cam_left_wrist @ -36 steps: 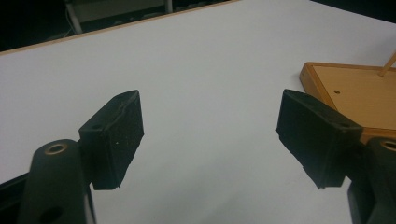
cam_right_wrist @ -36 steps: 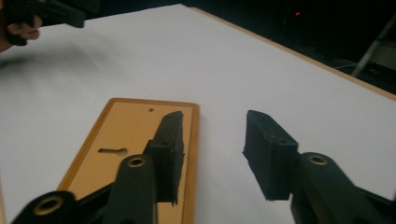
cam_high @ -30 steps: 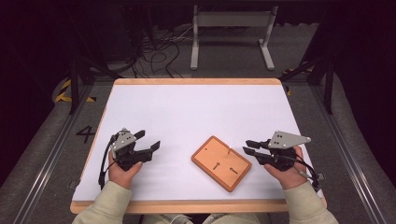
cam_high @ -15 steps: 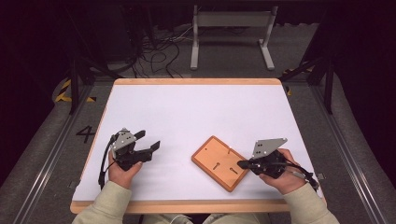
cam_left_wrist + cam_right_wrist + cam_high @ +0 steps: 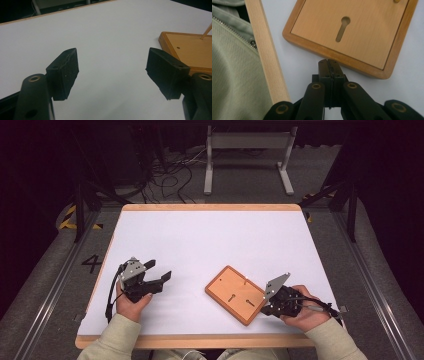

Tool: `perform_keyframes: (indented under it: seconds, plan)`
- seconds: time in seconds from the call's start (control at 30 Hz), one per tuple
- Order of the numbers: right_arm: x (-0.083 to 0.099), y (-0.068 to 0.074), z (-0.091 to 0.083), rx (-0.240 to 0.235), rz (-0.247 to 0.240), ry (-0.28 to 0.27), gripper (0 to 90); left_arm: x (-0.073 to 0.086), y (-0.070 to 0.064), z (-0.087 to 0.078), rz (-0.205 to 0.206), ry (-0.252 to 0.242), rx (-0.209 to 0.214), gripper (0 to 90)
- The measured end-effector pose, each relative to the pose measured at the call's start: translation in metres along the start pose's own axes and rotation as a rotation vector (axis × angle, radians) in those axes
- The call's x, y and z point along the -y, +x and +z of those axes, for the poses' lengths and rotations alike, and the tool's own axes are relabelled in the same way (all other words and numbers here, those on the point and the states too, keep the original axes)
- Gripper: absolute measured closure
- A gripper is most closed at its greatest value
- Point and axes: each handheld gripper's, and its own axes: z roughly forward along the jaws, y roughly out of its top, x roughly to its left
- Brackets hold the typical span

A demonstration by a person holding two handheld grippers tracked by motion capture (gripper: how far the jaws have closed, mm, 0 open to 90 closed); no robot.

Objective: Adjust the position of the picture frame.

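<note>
Near the front edge of the tabletop (image 5: 210, 235), right of centre, I've got the wooden board (image 5: 236, 294) lying flat and turned diagonal, w/ two keyhole slots cut in its recessed face. My right tool (image 5: 264, 301) sits at the board's near-right edge; in the right gripper view its jaws are pressed fully together w/ nothing between them, tips just short of the board's raised rim (image 5: 337, 59), over white surface. Can't tell if the tips touch the rim or stop a hair off. My left tool (image 5: 165, 277) is well apart from the board, over on the near-left, jaws spread wide and empty; the left gripper view shows bare white between the two pads (image 5: 65, 67).

Room to move: whole far half of the tabletop is bare, plus a wide strip between the left tool and the board. Tight on the near side: the light wood edge strip (image 5: 265, 52) runs just beside the right tool, w/ my sleeve (image 5: 234, 75) right up against it. Right edge of the tabletop is near the right hand (image 5: 300, 312).

Hard to read: a thin pale stick (image 5: 206, 31) stands off the board's far part, cut off by the frame edge in the left gripper view; a small yellowish bit at the top of the right gripper view is also clipped, so can't say what it is. Board's far-right end is cut off there too.
</note>
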Motion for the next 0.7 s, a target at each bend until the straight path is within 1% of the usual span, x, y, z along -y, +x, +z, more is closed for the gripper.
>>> perform_keyframes:
  seconds: [0.13, 0.2, 0.27, 0.3, 0.33, 0.43, 0.5, 0.7]
  plan:
    - [-0.001, 0.001, 0.007, -0.015, -0.002, 0.049, 90.0, 0.0, 0.0, 0.0, 0.0, 0.001, 0.001, 26.4]
    - [-0.002, 0.002, 0.011, -0.018, -0.006, 0.054, 90.0, 0.0, 0.0, 0.0, 0.002, 0.003, 0.0, 26.4]
    - [-0.003, 0.002, 0.012, -0.019, -0.012, 0.051, 90.0, 0.0, 0.0, 0.0, 0.004, 0.004, 0.001, 26.3]
    - [-0.004, 0.003, 0.013, -0.018, -0.01, 0.038, 90.0, 0.0, 0.0, 0.0, 0.007, 0.004, -0.001, 26.3]
    - [-0.005, 0.003, 0.014, -0.025, -0.013, 0.035, 90.0, 0.0, 0.0, 0.001, 0.003, 0.004, 0.0, 26.3]
    - [-0.006, 0.002, 0.017, -0.038, -0.012, 0.044, 90.0, 0.0, -0.001, 0.001, 0.001, 0.006, 0.003, 26.3]
    - [-0.005, 0.0, 0.019, -0.043, -0.007, 0.026, 90.0, 0.0, -0.001, 0.002, 0.004, 0.009, 0.002, 26.3]
    - [-0.017, -0.001, 0.028, -0.026, -0.02, -0.015, 90.0, 0.001, -0.002, 0.002, 0.005, 0.011, 0.0, 26.3]
